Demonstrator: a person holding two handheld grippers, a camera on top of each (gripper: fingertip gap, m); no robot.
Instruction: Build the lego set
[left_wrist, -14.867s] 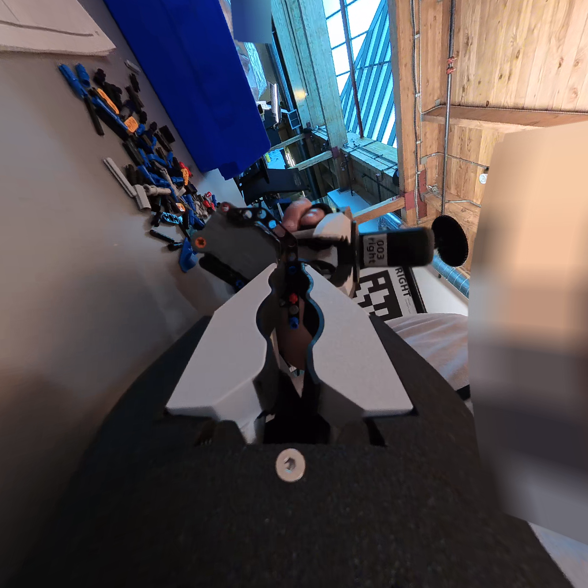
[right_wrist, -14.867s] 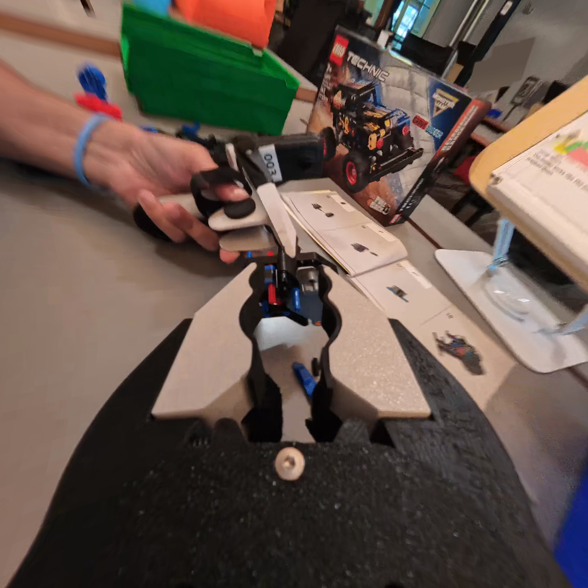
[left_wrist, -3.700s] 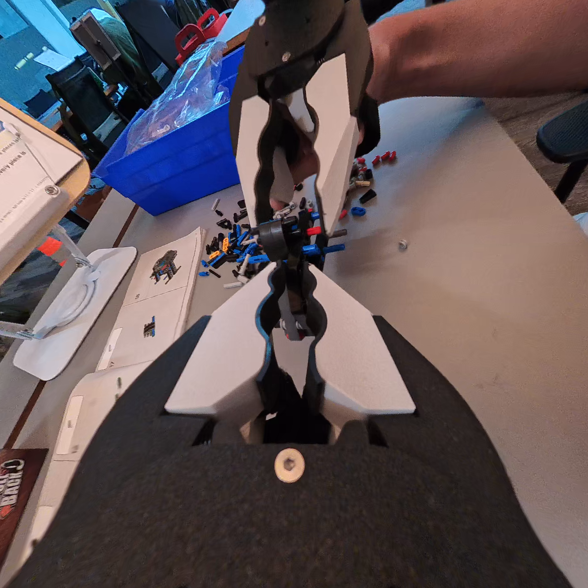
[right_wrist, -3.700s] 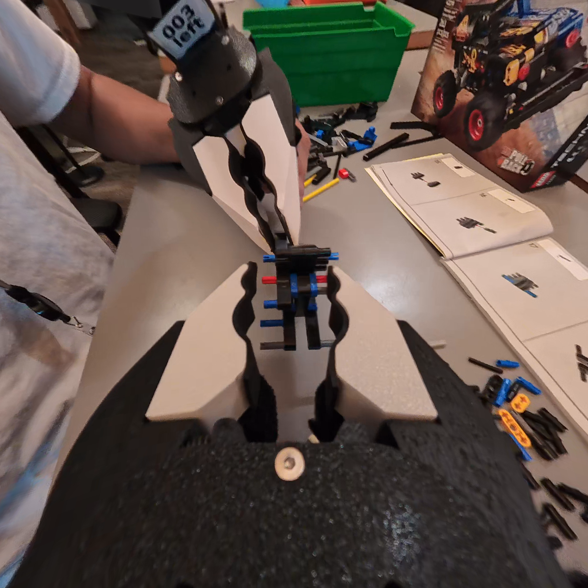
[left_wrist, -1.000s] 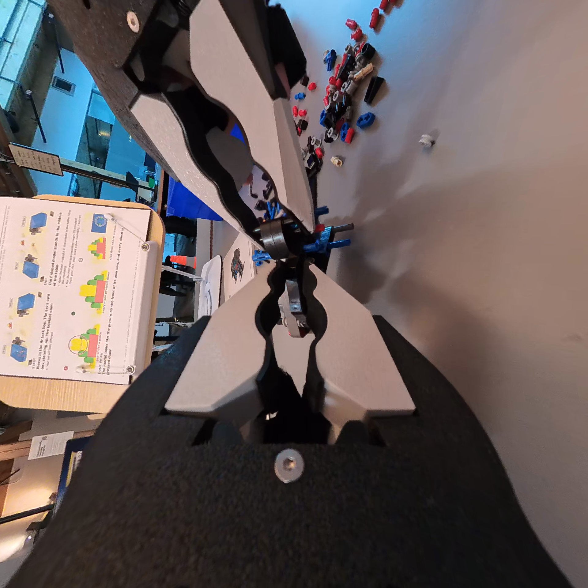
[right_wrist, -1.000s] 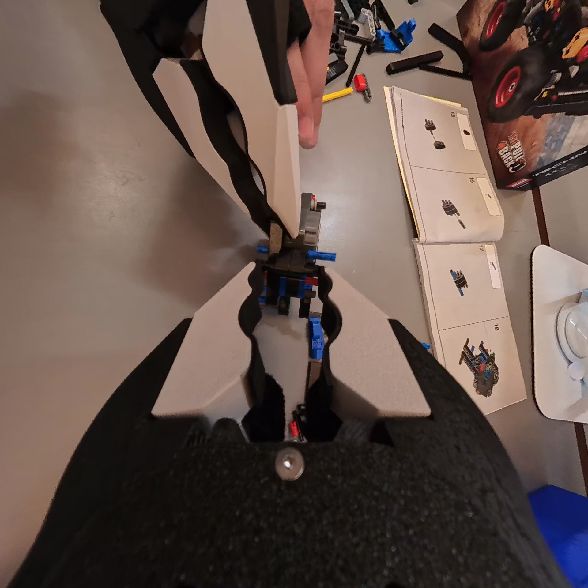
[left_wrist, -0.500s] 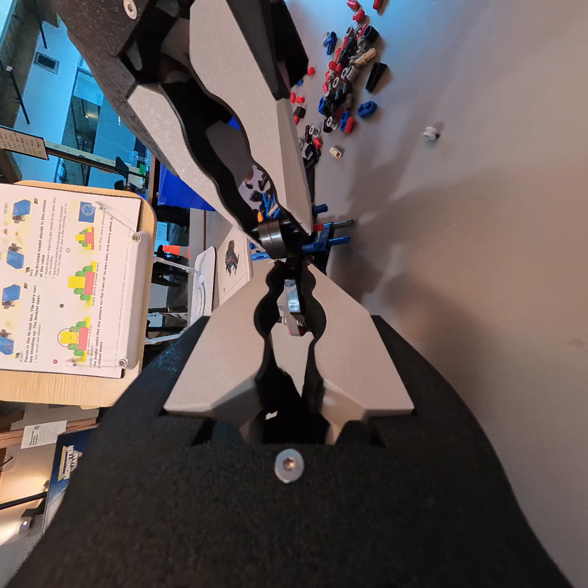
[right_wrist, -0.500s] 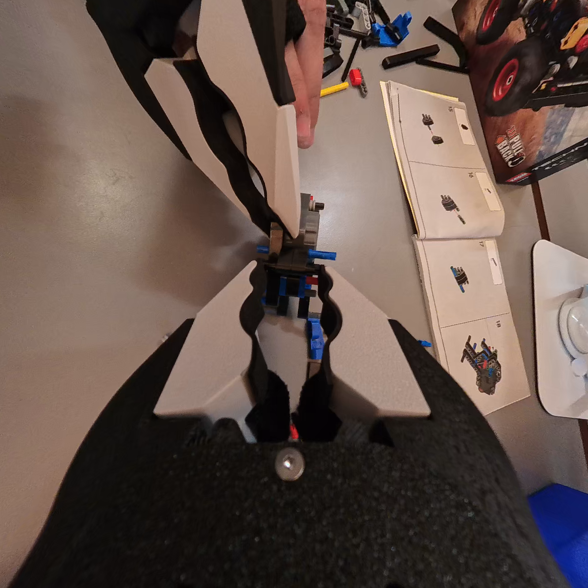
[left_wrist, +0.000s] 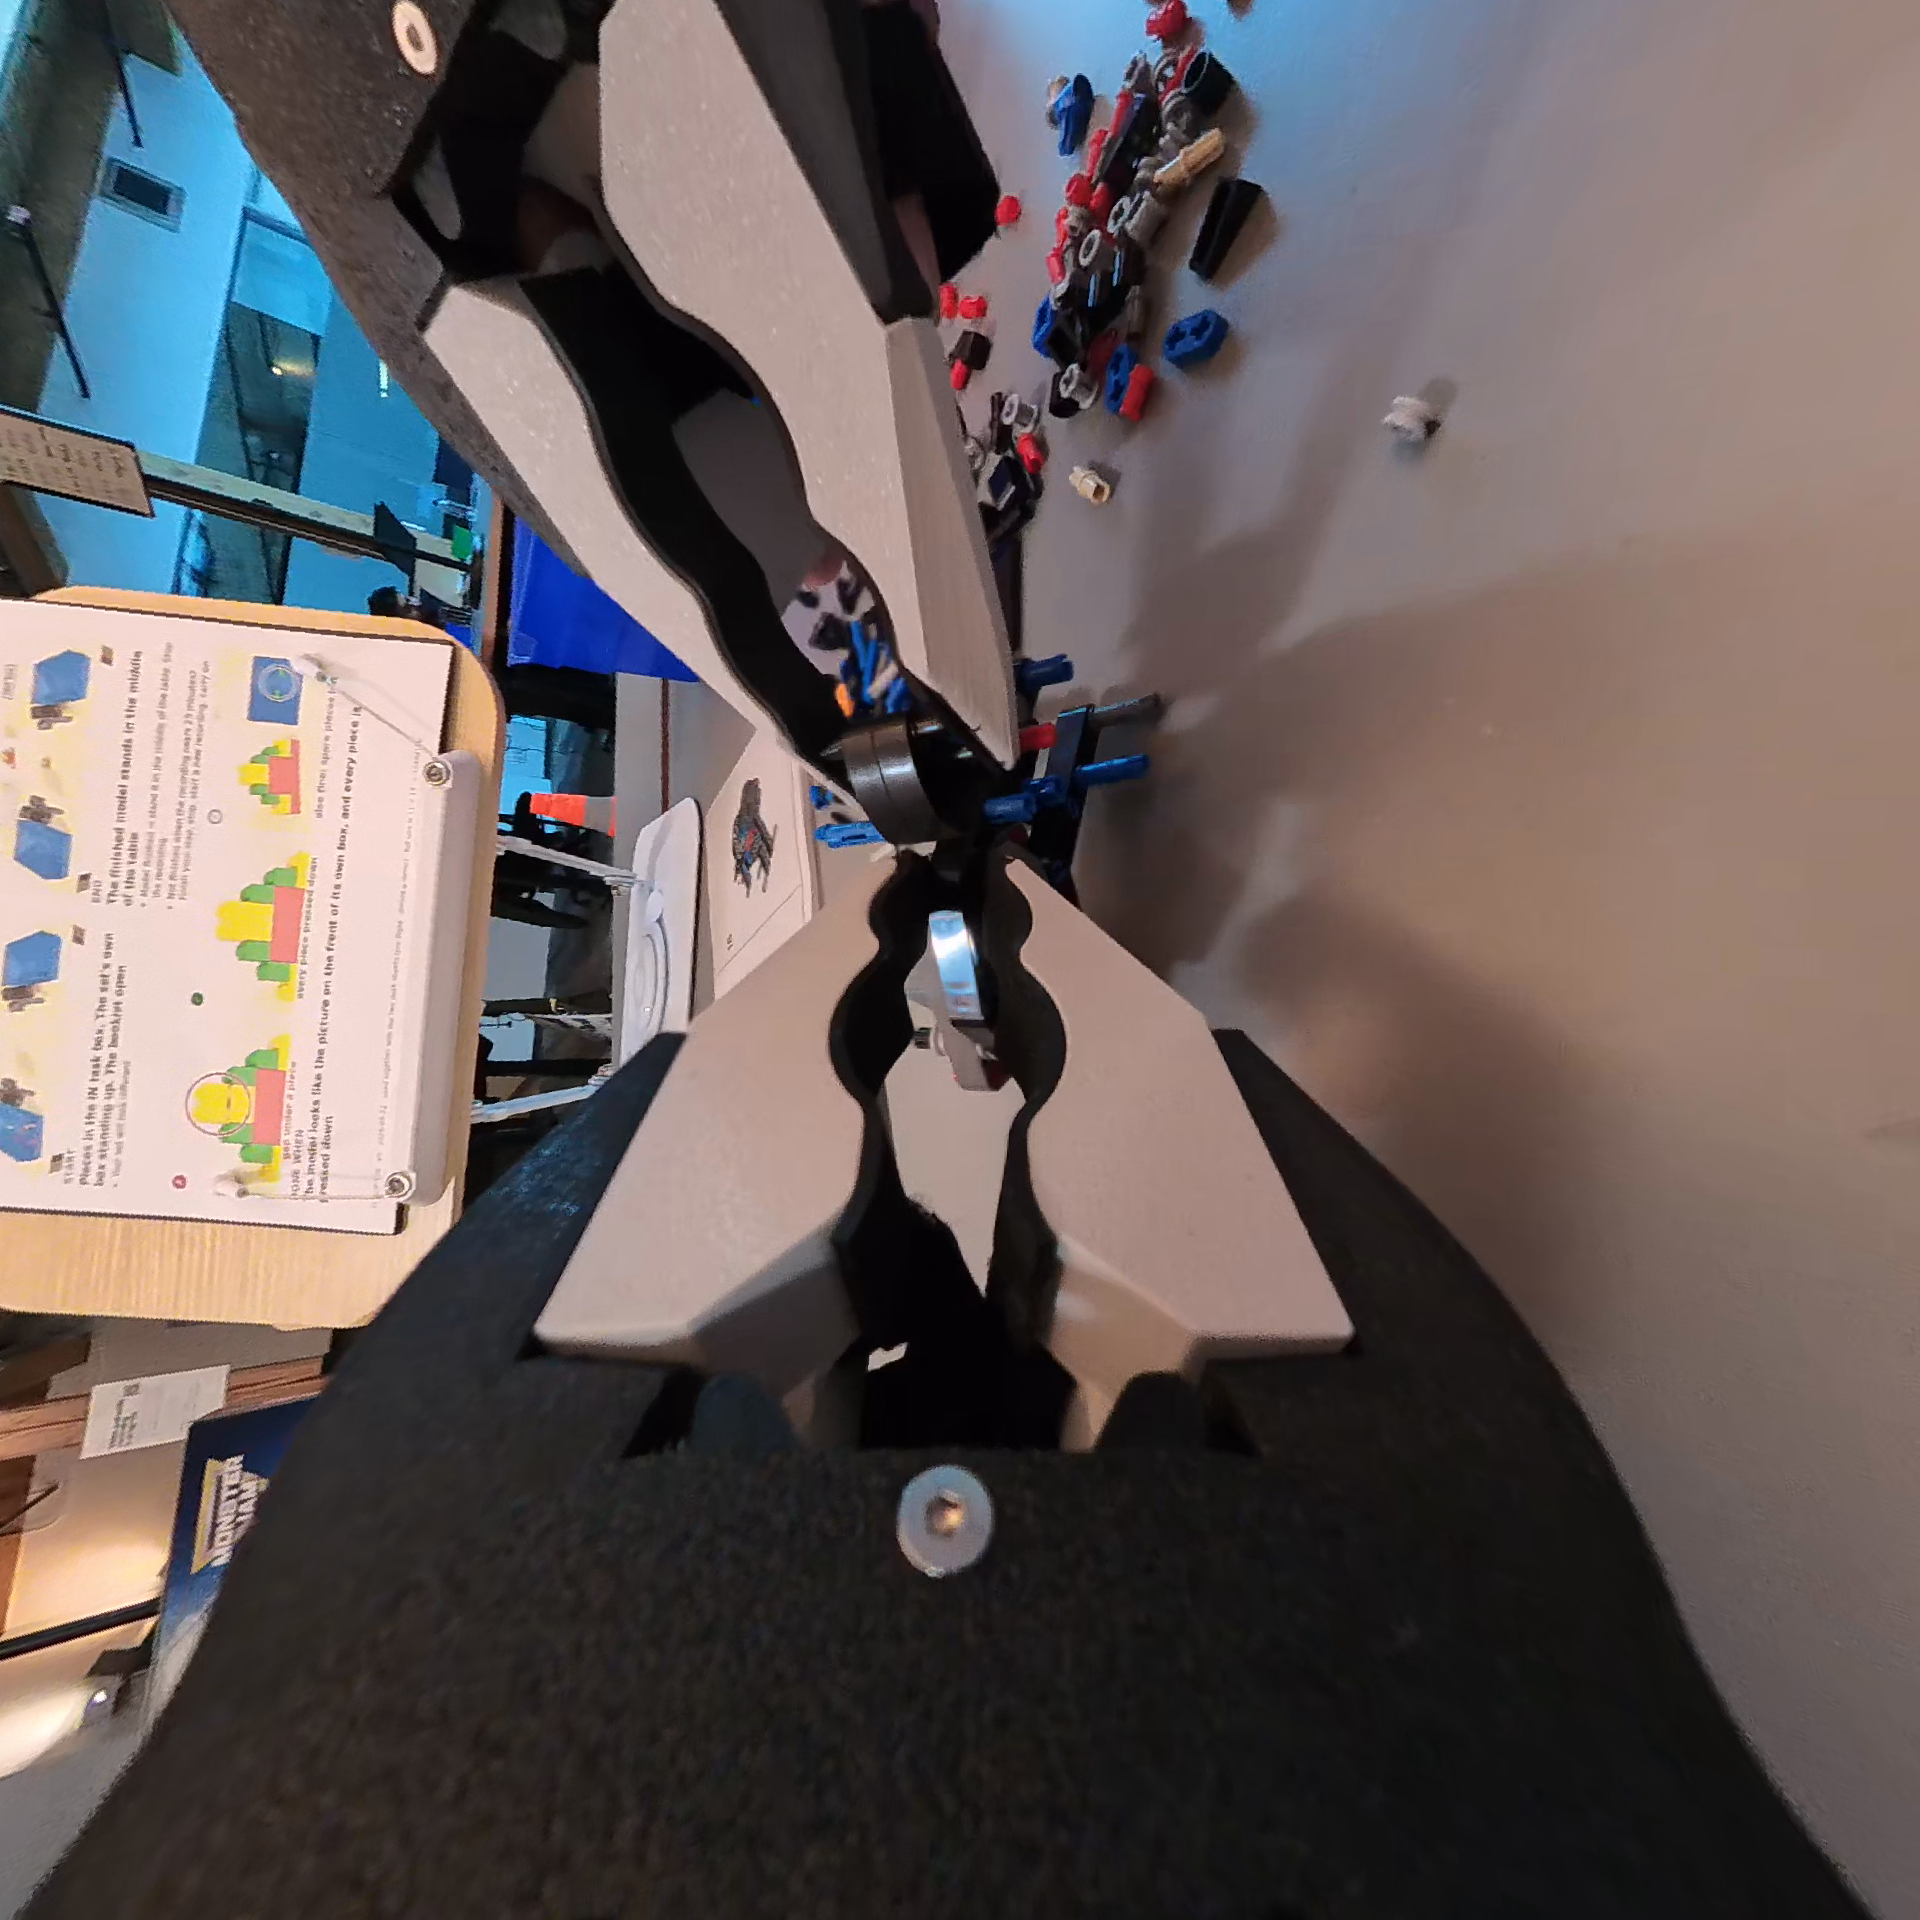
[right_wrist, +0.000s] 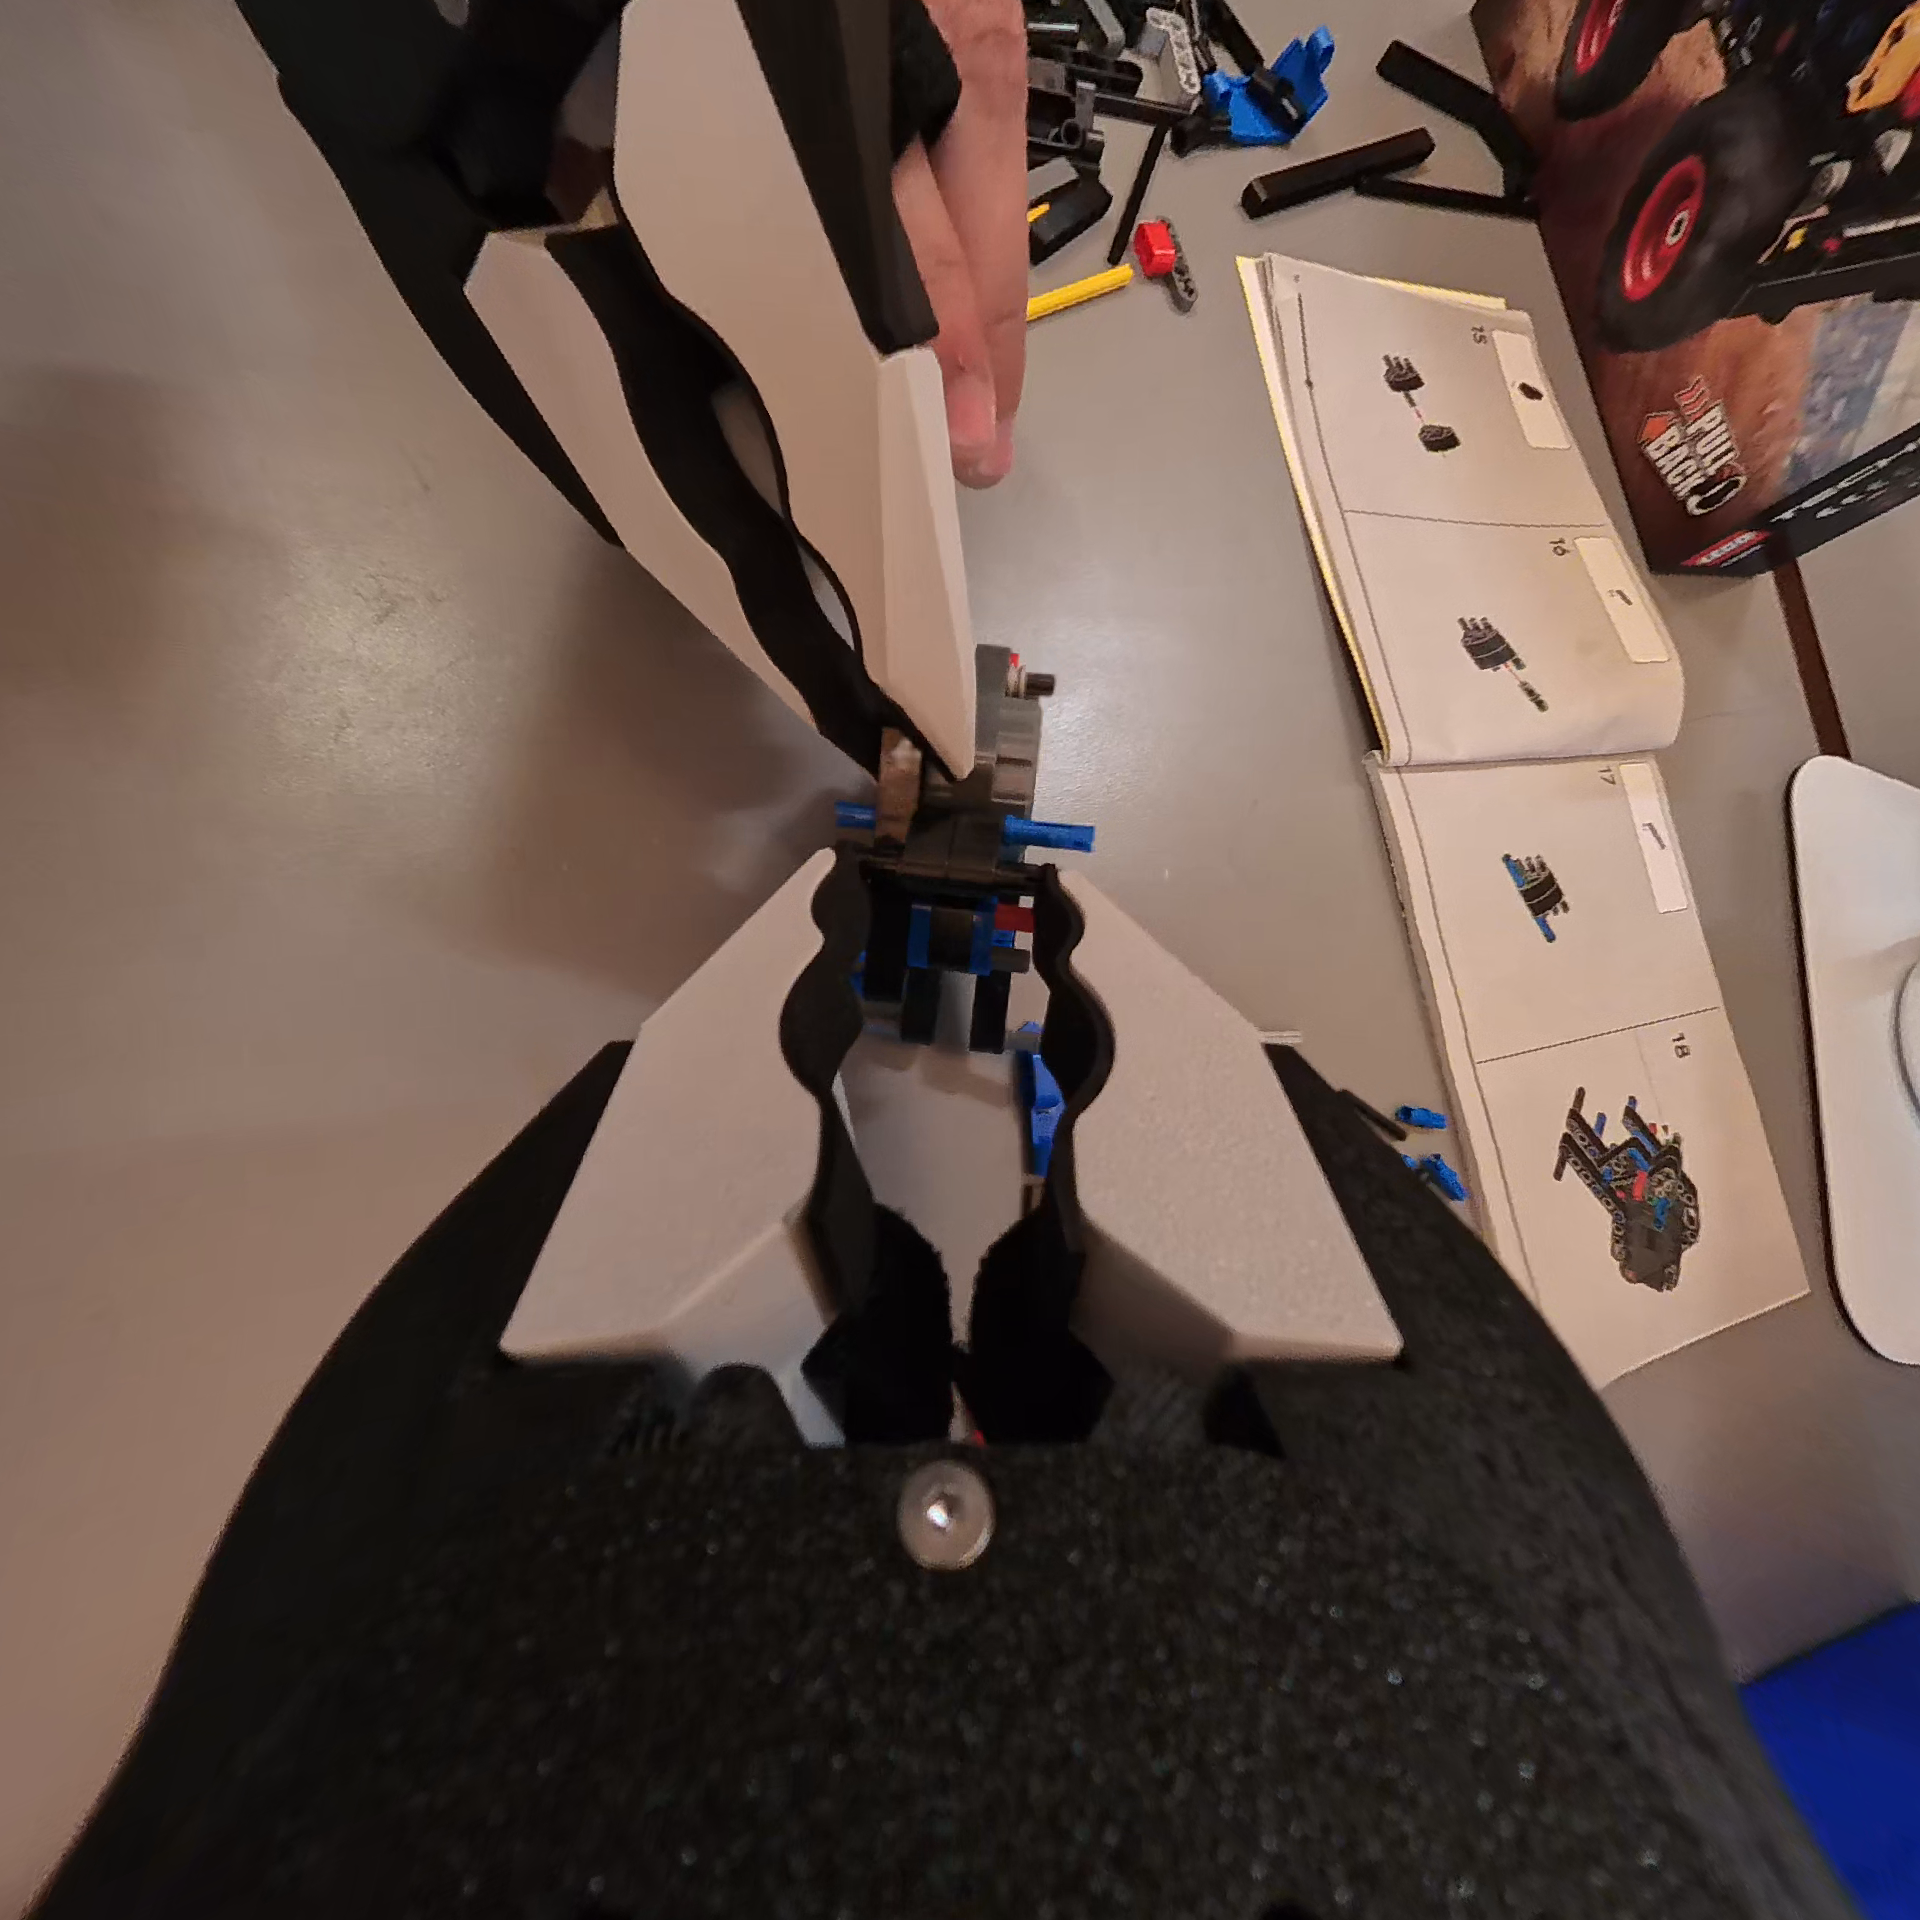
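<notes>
My left gripper (left_wrist: 956, 883) is shut on the grey block (left_wrist: 958, 987) at one end of the small lego assembly. My right gripper (right_wrist: 940, 873) is shut on the black and blue part of the assembly (right_wrist: 940, 961), which has blue and red pins sticking out sideways. The two grippers meet tip to tip above the grey table (right_wrist: 260, 623). In the right wrist view the left gripper (right_wrist: 925, 764) comes in from the top on the grey block (right_wrist: 1003, 727). In the left wrist view the right gripper (left_wrist: 920, 753) comes in from the upper left around a black round part (left_wrist: 894, 779).
An open instruction booklet (right_wrist: 1507, 623) and the set's box (right_wrist: 1714, 260) lie to the right. Loose black and blue pieces (right_wrist: 1143, 104) lie at the far side, and small red, blue and black parts (left_wrist: 1112, 260) lie in a pile. An instruction board (left_wrist: 229, 904) stands on a white base (right_wrist: 1860, 1039).
Since 3.7 s ago both grippers have turned with the assembly between them. Over the last second both keep their hold and barely shift.
</notes>
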